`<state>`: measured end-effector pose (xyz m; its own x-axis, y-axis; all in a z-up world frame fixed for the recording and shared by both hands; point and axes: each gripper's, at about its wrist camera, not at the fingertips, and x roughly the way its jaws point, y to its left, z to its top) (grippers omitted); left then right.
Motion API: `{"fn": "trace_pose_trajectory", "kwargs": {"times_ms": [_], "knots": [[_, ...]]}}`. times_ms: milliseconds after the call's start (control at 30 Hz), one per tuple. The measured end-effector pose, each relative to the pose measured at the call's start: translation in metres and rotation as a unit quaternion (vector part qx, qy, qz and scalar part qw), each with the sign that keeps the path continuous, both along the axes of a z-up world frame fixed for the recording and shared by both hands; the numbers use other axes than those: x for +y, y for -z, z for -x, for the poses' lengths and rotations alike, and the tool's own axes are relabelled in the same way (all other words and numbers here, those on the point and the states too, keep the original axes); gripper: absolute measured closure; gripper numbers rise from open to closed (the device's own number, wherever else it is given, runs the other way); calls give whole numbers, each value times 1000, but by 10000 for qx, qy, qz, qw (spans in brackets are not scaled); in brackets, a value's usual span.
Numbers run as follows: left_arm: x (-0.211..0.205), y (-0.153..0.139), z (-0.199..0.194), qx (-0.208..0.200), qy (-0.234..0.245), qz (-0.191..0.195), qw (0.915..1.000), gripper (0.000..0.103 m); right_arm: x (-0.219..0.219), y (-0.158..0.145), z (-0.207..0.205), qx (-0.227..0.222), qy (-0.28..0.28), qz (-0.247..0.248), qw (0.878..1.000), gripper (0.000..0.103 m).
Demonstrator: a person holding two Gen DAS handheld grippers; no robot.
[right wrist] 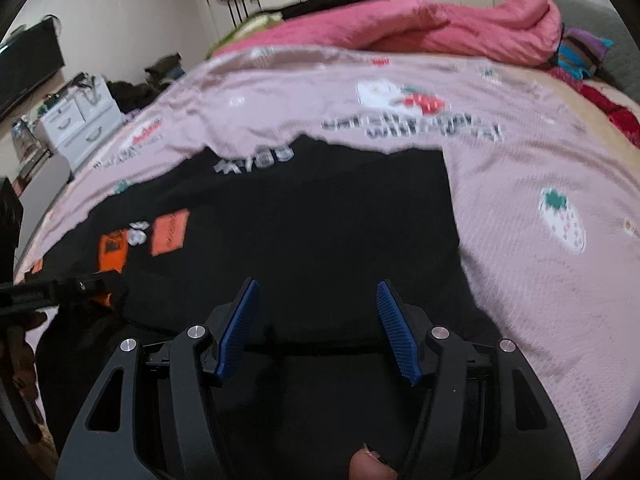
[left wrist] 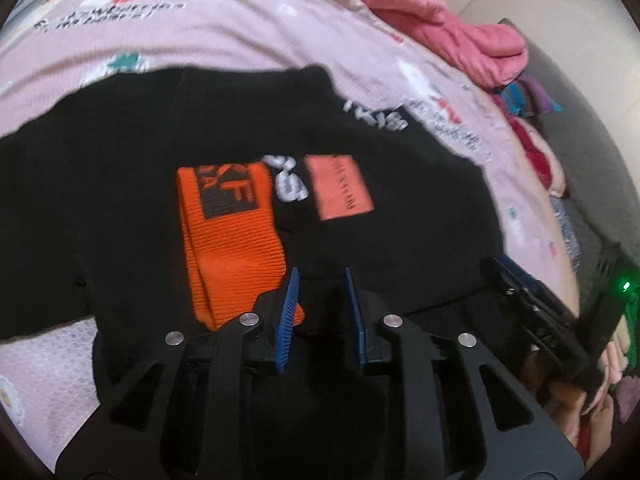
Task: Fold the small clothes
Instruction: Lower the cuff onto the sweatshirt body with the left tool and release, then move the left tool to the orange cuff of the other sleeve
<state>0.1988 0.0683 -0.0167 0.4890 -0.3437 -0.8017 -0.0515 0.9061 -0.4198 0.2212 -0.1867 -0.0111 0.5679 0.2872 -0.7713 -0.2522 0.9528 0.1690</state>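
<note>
The black garment (right wrist: 320, 216) lies flat on the pink bedsheet (right wrist: 540, 184), low enough to pass over; an orange ribbed piece (left wrist: 228, 240) rests on it, a slight bump just left of the left gripper (left wrist: 322, 276), whose narrowly parted fingers have only black cloth in the gap; the right gripper (right wrist: 316, 286) stands wide, nothing between its pads; bare sheet runs clear to its right and ahead; a bunched pink blanket (right wrist: 420, 32) blocks the far edge; the two grippers sit near each other, little room between them.
</note>
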Motion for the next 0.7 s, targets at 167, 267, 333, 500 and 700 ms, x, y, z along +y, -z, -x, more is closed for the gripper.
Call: {"fn": "trace_pose_trajectory", "kwargs": {"times_ms": [167,267,333,500,700], "knots": [[5,2,4,-122,8,69,9999,87,1,5,1,32,-30,81,10000,31],[11,-2,10,-149,-69,174,9997,87,-1,0,4,-37,-27,-48,10000,29],[12,-8,13,-202,-59,187,9996,81,0,-3,6,-107,-38,-22,9999,29],[17,-22,25,-403,-123,72,9991,67,4,-11,13,-290,-69,-20,9996,19],[34,-37,41,-623,-378,-27,9973,37,15,-23,22,-593,-184,-50,9981,10]]}}
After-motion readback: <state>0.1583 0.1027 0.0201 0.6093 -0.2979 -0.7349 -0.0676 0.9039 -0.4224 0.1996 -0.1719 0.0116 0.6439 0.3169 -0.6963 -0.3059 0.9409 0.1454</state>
